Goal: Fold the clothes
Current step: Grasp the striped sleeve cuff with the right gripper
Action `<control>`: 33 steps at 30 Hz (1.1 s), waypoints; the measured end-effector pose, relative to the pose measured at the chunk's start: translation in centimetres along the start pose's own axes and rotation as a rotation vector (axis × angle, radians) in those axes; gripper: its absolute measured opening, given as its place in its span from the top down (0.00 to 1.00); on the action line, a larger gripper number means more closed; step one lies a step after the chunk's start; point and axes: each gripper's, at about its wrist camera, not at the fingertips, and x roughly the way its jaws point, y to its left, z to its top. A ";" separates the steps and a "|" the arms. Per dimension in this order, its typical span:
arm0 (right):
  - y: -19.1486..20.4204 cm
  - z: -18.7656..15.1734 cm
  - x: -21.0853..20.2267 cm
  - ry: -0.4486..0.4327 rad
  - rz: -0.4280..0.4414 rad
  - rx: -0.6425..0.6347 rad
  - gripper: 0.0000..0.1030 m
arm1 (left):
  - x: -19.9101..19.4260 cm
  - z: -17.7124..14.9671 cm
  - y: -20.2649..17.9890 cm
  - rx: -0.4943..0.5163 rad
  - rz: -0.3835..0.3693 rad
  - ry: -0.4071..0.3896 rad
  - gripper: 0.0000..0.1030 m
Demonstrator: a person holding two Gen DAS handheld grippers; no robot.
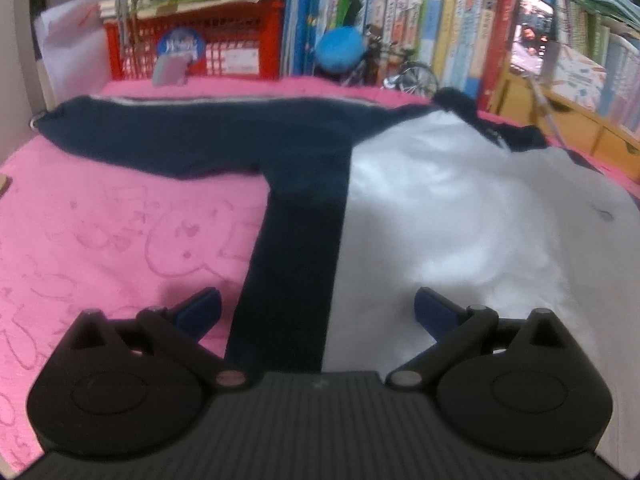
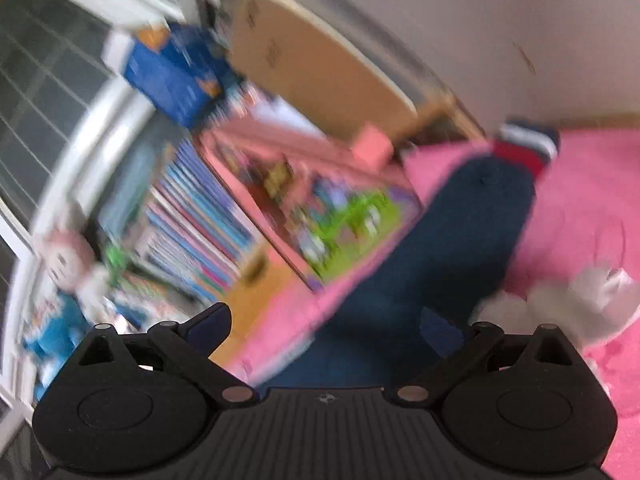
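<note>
Both claws wide open, holding nothing: left claw [image 1: 318, 306] over navy-white jacket [image 1: 420, 200] flat on pink blanket [image 1: 120, 232]; right claw [image 2: 324, 326] above navy sleeve [image 2: 460, 240].

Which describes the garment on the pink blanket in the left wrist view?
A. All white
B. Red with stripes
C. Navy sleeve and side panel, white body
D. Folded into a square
C: the garment lies spread out on the pink blanket, its navy sleeve stretched leftward beside the white body.
</note>
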 end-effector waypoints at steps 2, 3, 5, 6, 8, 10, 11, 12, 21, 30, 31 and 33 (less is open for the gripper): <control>-0.7 0.3 -0.1 0.007 -0.086 -0.062 0.02 | 0.4 0.2 0.0 0.003 0.003 0.000 0.00; -1.0 0.4 -0.2 0.008 -0.129 -0.094 0.02 | 0.5 0.4 0.0 0.009 0.006 -0.002 0.00; -1.6 1.3 -0.3 -0.007 -0.280 -0.163 0.02 | 0.7 0.5 -0.1 0.015 0.009 -0.002 0.00; -1.6 1.8 -0.2 -0.044 -0.401 -0.206 0.02 | 0.9 0.6 -0.1 0.015 0.010 -0.001 0.00; -1.4 2.6 -0.1 -0.106 -0.562 -0.274 0.02 | 1.1 0.6 -0.2 0.022 0.016 -0.006 0.00; -1.3 3.1 0.2 -0.131 -0.564 -0.293 0.02 | 1.2 0.5 -0.4 0.033 0.025 -0.015 0.00; -1.2 3.2 0.5 -0.133 -0.529 -0.288 0.01 | 1.2 0.4 -0.4 0.035 0.027 -0.018 0.00; -1.2 3.4 0.7 -0.135 -0.494 -0.282 0.01 | 1.3 0.4 -0.5 0.038 0.029 -0.021 0.00; -2.7 4.8 6.4 -0.096 -0.529 -0.182 0.53 | 1.3 0.0 -0.4 0.053 0.028 -0.045 0.00; 7.6 1.0 4.1 -0.169 -0.273 -0.352 0.90 | 1.1 -0.3 -0.1 0.050 0.018 -0.072 0.00; 9.5 0.2 3.9 -0.158 -0.225 -0.379 0.91 | 1.1 -0.3 0.0 0.047 0.014 -0.074 0.00; 13.8 -2.5 3.9 -0.118 -0.111 -0.457 0.91 | 1.1 -0.3 0.1 0.043 0.009 -0.077 0.00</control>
